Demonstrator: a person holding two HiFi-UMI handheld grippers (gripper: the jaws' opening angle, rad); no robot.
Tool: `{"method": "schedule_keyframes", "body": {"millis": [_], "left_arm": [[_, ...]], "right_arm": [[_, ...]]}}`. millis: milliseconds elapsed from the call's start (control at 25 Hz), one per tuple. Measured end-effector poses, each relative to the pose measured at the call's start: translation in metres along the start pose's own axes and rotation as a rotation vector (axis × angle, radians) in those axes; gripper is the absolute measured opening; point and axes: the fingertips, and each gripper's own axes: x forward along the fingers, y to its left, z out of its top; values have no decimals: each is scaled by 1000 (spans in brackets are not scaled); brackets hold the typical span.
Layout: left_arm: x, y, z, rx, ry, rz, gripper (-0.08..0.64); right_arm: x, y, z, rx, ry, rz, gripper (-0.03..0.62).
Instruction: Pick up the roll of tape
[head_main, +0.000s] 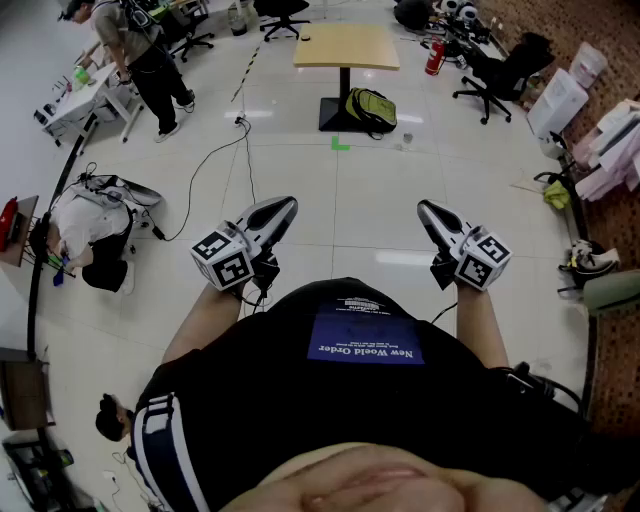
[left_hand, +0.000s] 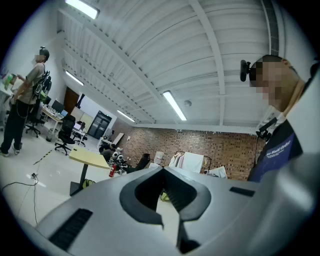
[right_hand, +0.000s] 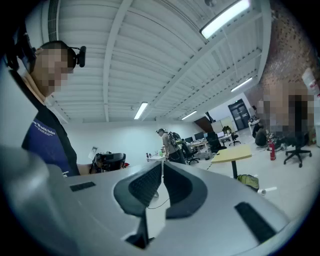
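Grey-and-black, the left tool (head_main: 291, 202) hangs above the glossy white floor (head_main: 380, 235) with its jaws clenched tip to tip on nothing, and to its right the matching right tool (head_main: 422, 205) is likewise clenched and empty, while no view shows where the roll of tape lies.

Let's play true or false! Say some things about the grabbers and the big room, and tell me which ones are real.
1. The left gripper is shut. True.
2. The right gripper holds a roll of tape. False: its jaws are together with nothing between them.
3. The green backpack lies on top of the table. False: it sits on the floor beside the table's foot.
4. A person is crouched low on the floor at the left of the head view. True.
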Motion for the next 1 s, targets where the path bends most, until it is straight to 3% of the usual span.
{"method": "schedule_keyframes", "body": {"millis": [320, 600, 800, 1000], "left_arm": [[54, -30, -15, -8, 7, 24, 6], [94, -44, -39, -14, 63, 24, 6], [95, -21, -39, -22, 73, 13, 6], [85, 39, -25, -41, 54, -6, 6]], "right_arm": [[-53, -43, 11, 18, -21, -9, -6], [-77, -80, 8, 44, -22, -8, -5], [-50, -91, 1, 55, -10, 0, -6], [13, -94, -1, 41, 20, 4, -6]]}}
